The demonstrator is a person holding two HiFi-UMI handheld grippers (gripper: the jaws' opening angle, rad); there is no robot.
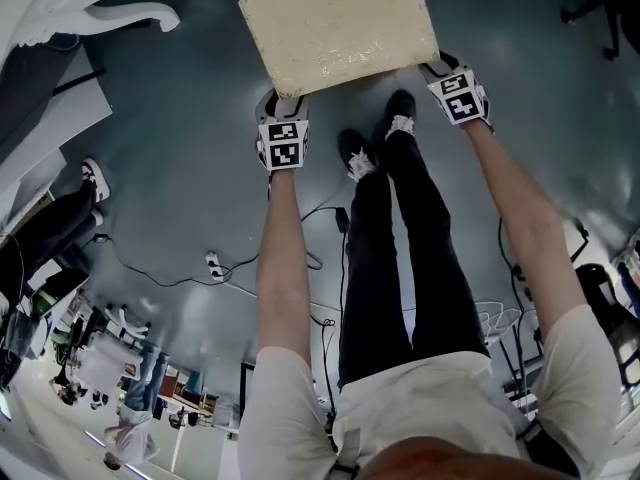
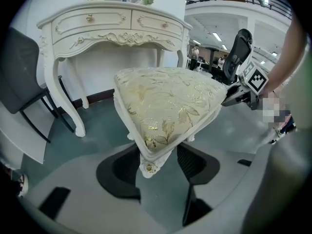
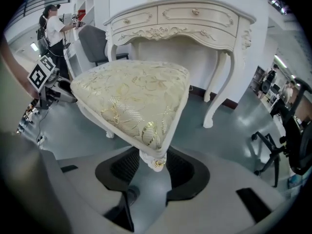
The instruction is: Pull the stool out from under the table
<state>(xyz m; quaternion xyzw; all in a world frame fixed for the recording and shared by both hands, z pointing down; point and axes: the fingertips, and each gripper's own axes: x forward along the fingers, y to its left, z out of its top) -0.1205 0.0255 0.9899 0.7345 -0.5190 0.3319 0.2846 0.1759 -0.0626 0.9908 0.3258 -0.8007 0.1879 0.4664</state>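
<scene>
Nearest us in the head view: our white shirt, dark trousers [image 1: 400, 268] and black shoes [image 1: 358, 153] on the grey floor [image 1: 200, 198], w/ cables [image 1: 215, 263] lying to the left. Both our arms reach to the far side. Left tongs [image 1: 281, 100] sit at the near left corner of the stool [image 1: 335, 23], right tongs [image 1: 433, 66] at its near right corner. Its gold-patterned cushion faces up, just past our feet.

Left gripper view: the stool's corner, w/ a small gold stud, sits betw. the two black pads [image 2: 122, 172]. Both pads lie against the white frame, so we read the left tongs as closed onto that corner at a middling gap. Behind the stool stands the white carved tabletop [image 2: 114, 26] w/ two drawers; the stool is on its near side, out in front. Dark chair [image 2: 22, 72] stands left of it. Right tongs show at the opposite corner.

Right gripper view: same picture mirrored. Stool corner is clamped betw. the right tongs' pads [image 3: 183, 167], approx. half-wide. Tabletop is beyond, an office chair [image 3: 287, 140] at far right, and a person [image 3: 56, 30] stands at far left.
</scene>
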